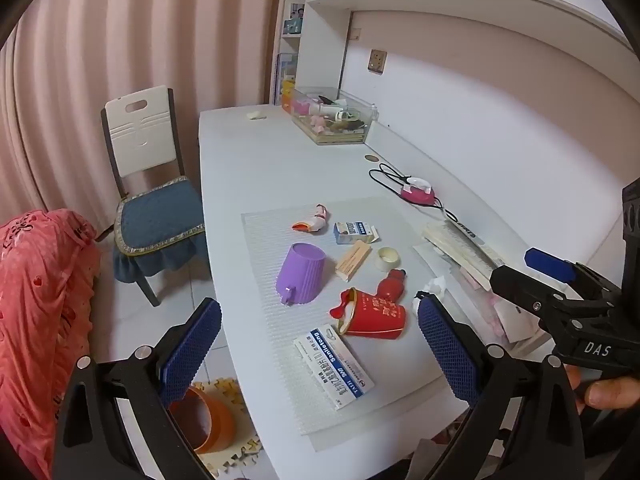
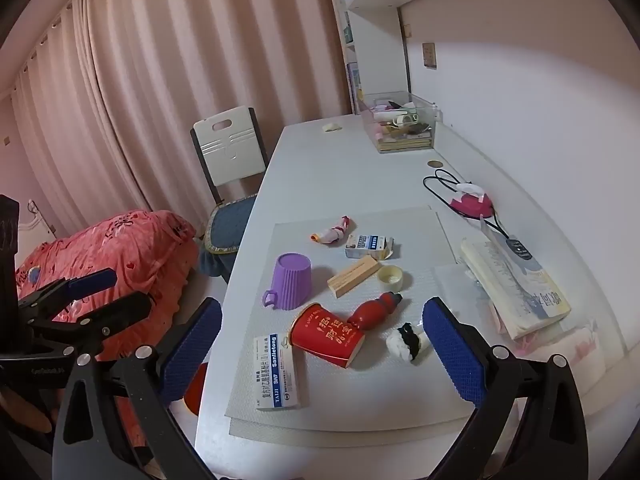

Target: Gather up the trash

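Note:
Trash lies scattered on a ribbed white mat (image 1: 272,216) on the desk: a white-and-blue medicine box (image 1: 334,364) (image 2: 276,372), a tipped red paper cup (image 1: 374,314) (image 2: 328,332), a red bottle (image 1: 392,286) (image 2: 374,308), a crumpled tissue (image 2: 408,342), a tan box (image 1: 353,260), a small blue box (image 1: 354,232) and a twisted wrapper (image 1: 314,222). An upturned purple cup (image 1: 300,274) stands among them. My left gripper (image 1: 320,356) hovers open over the medicine box. My right gripper (image 2: 324,352) hovers open above the red cup, holding nothing.
An orange bin (image 1: 208,420) sits on the floor under the desk's near-left edge. Books (image 2: 516,284) are stacked at the right, with a pink device (image 2: 468,204) and its cable behind. A clear box (image 1: 332,116) stands at the back; a chair (image 1: 148,192) and a red bedcover (image 2: 120,256) are at the left.

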Motion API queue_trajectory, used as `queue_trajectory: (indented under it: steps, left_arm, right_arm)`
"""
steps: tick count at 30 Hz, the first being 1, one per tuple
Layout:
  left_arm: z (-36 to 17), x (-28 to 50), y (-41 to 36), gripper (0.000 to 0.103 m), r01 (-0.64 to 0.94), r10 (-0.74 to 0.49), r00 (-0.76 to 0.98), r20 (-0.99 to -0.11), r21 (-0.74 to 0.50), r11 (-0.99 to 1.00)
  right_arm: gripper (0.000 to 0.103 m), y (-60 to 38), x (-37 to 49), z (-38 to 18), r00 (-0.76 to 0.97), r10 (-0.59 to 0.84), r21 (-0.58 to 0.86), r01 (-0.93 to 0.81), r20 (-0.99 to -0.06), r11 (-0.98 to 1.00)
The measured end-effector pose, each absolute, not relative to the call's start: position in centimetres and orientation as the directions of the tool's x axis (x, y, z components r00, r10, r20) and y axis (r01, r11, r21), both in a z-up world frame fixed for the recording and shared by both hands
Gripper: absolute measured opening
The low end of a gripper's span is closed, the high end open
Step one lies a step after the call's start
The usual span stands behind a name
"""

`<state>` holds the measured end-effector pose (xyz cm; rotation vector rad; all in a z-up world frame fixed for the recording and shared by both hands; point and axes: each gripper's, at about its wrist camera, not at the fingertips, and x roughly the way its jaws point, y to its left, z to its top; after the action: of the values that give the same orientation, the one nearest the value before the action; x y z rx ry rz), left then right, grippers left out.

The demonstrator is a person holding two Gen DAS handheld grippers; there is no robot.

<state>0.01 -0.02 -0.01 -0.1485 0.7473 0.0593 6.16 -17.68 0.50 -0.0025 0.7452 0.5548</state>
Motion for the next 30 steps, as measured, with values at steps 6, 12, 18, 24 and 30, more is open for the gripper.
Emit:
queue_trajectory:
  steps: [6, 12, 18, 24, 30]
  left_arm:
    - [-0.1, -0.3, 0.1, 0.097, -0.1, -0.004, 0.73, -0.683, -0.113, 0.989]
    - [-0.4, -0.7, 0.7, 0.097, -0.108, 0.003, 0.722, -0.692, -0.108, 0.988]
    - [-0.8, -0.4, 0.3, 0.097, -0.117, 0.012, 0.712, -0.702, -0.102, 0.988]
    - [-0.8, -0.3, 0.2, 0.097, -0.119, 0.015, 0.709, -0.705, -0.099, 0.988]
    - [-1.0, -0.3, 0.5, 0.097, -0.122, 0.015, 0.701, -0.713, -0.098, 0.988]
  right_arm:
    - [0.098, -17.3, 6.5, 0.1, 0.591, 0.476, 0.197, -0.474, -0.652, 0.858]
    - [0.098, -17.4, 6.4, -0.2, 0.586, 0.484, 0.201, -0.482, -0.65, 0.853]
    - [0.098, -17.4, 6.4, -0.4, 0.582, 0.485, 0.205, -0.481, -0.652, 0.853]
    - [0.098, -17.4, 6.6, -0.5, 0.579, 0.483, 0.208, -0.477, -0.657, 0.854]
    - [0.098, -17.4, 6.7, -0.7, 0.573, 0.486, 0.213, -0.477, -0.66, 0.853]
